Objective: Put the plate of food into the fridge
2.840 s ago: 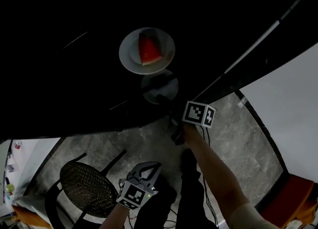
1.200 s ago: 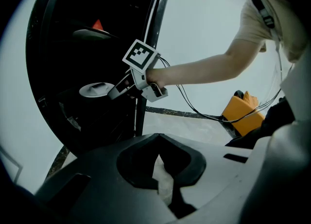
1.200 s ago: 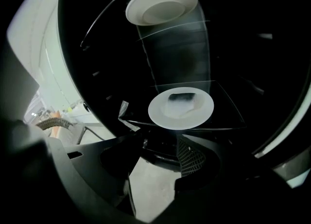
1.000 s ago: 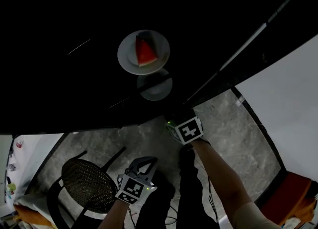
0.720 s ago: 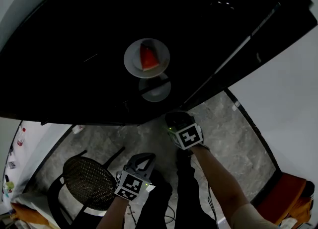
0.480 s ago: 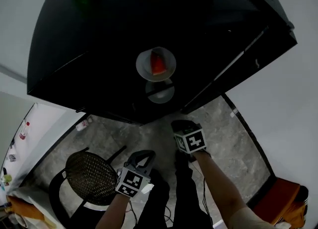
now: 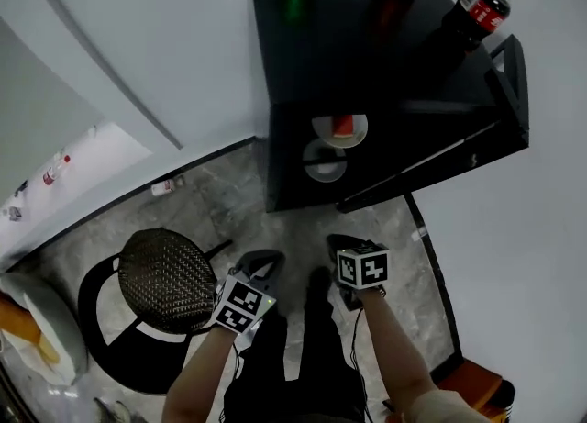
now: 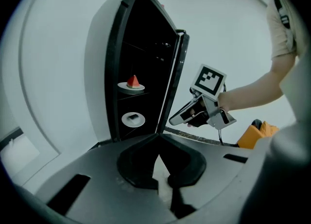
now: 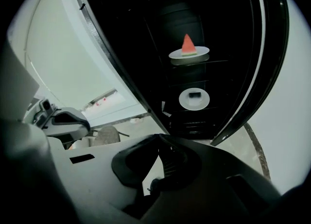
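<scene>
Head view: left gripper [image 7: 260,261] and right gripper [image 7: 338,246], both pressed together and empty, face the fridge [image 7: 344,50], whose open door [image 7: 459,150] may warm the plate of food [image 7: 321,128].

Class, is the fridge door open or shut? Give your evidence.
Open: the door stands swung aside, and the plate of watermelon shows inside.

In the open black fridge [image 9: 146,48], one shelf [image 9: 221,61] bears a white plate [image 9: 201,52] with a red watermelon wedge [image 9: 187,43]; the shelf beneath [image 9: 218,110] bears another white plate [image 9: 183,100]. Three bottles [image 7: 481,4] stand atop the fridge.
</scene>
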Available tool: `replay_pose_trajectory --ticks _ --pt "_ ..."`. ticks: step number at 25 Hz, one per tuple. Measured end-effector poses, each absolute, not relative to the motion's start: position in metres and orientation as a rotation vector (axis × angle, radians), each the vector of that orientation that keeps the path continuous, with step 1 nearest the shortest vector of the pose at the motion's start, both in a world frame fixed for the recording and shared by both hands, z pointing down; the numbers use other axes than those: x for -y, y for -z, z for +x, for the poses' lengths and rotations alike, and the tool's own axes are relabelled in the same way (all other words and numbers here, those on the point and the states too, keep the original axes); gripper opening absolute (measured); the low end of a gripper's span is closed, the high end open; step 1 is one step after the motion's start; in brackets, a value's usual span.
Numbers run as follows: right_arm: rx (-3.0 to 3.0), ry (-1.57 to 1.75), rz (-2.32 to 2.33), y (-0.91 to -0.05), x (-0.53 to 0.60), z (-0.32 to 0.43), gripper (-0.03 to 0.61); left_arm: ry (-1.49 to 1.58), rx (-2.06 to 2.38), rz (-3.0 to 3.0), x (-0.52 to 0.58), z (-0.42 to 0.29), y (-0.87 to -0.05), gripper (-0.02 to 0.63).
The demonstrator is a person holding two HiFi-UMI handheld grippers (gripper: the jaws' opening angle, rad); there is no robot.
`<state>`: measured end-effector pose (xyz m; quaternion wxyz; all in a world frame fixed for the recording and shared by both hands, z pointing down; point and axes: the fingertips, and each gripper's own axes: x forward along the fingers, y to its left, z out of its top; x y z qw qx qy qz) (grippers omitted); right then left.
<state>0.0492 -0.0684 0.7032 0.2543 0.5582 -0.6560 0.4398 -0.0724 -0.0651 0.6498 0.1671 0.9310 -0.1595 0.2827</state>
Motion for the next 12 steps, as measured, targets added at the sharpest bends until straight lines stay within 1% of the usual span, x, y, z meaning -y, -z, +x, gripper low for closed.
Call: replay_pose_trajectory --ticks 5,12 --pt "1.828 -1.187 1.392 -0.665 0.059 0.007 0.021 -0.735 0.636 2.588 0.072 -0.108 -0.615 0.009" --pt "1.926 -1.202 1.294 -0.613 0.057 -0.046 0.021 -0.659 0.758 2.541 0.071 -0.147 -0.580 0.009"
